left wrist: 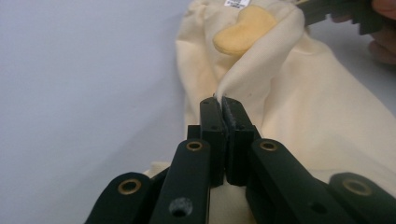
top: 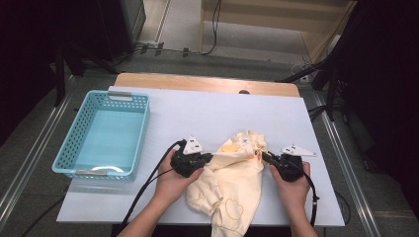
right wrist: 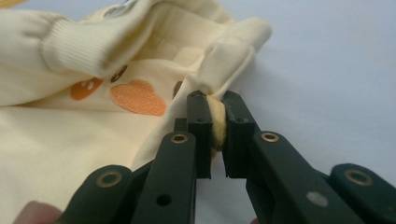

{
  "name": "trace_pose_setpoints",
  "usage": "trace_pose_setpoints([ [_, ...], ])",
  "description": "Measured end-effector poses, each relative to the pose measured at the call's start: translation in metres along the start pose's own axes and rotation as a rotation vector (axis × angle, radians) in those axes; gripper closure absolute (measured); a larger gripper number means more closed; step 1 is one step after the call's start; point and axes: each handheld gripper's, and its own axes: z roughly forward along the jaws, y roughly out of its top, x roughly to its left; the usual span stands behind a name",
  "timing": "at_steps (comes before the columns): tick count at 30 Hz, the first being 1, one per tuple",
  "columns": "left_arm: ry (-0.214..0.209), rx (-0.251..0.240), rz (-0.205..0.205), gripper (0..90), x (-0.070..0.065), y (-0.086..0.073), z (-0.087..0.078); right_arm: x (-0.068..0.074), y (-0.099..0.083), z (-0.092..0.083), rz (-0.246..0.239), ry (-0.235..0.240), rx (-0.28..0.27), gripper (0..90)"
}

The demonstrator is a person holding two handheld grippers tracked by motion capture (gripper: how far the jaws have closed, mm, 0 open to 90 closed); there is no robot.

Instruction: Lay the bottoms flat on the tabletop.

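Where the crumpled cream-yellow cotton garment (top: pixel 232 180) lies on the white-topped desk (top: pixel 207 116), both tools have hold of it from opposite sides. The left tool (top: pixel 210 157), black with a grey three-cornered plate on top, sits at the garment's left edge, and in the left gripper view (left wrist: pixel 223 100) its jaws are pressed tight together on a thin fold of the cloth (left wrist: pixel 289 107), which rises from the tips as a taut ridge. The right tool (top: pixel 265 156) sits at the garment's right edge; in the right gripper view (right wrist: pixel 215 97) its jaws are clenched on a thicker roll of the same fabric (right wrist: pixel 140 60), a bulge of cream cloth squeezed between the pads. Each tool is carried by a bare hand: the left hand (top: pixel 175 183) is just left of the garment, the right hand (top: pixel 292 186) just right of it. The stretch of garment between the two tools is drawn up off the desk, while its lower part trails toward the near edge of the desk. Orange embroidered patches (right wrist: pixel 138 98) and a ribbed cuff (right wrist: pixel 77 46) lie on the garment left of the right tool's grip. A pale yellow padded flap (left wrist: pixel 243 29) sits on the garment beyond the left tool. Well to the left of the garment stands a light blue perforated plastic basket (top: pixel 74 136).
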Motion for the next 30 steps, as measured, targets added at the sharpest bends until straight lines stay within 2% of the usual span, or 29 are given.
trace_pose_setpoints([
  [5, 0.054, -0.011, -0.062, 88.7, 0.014, -0.009, -0.006, -0.008, 0.002, -0.005, -0.002, -0.019, -0.016, 82.2],
  [9, 0.065, -0.014, -0.096, 88.7, 0.018, -0.014, -0.012, -0.014, 0.002, -0.008, -0.002, -0.021, -0.028, 82.3],
  [14, 0.064, -0.012, -0.078, 88.7, 0.015, -0.015, -0.018, -0.02, 0.004, -0.011, -0.012, -0.035, -0.041, 82.6],
  [19, 0.061, -0.011, -0.08, 88.8, 0.014, -0.017, -0.021, -0.029, 0.006, -0.015, 0.012, -0.061, -0.061, 83.1],
  [22, 0.068, 0.0, -0.083, 88.8, 0.015, -0.021, -0.02, -0.031, 0.005, -0.016, 0.007, -0.053, -0.074, 82.4],
  [23, 0.076, 0.002, -0.092, 88.8, 0.015, -0.022, -0.019, -0.031, 0.004, -0.016, 0.004, -0.042, -0.081, 80.4],
  [25, 0.103, 0.011, -0.101, 87.7, 0.017, -0.024, -0.018, -0.029, 0.004, -0.016, -0.002, -0.033, -0.09, 66.3],
  [28, 0.129, 0.016, -0.115, 78.9, 0.018, -0.025, -0.016, -0.025, 0.002, -0.021, 0.003, -0.017, -0.099, 50.8],
  [30, 0.122, 0.015, -0.124, 73.3, 0.02, -0.025, -0.016, -0.021, 0.001, -0.023, -0.001, -0.016, -0.093, 43.8],
])
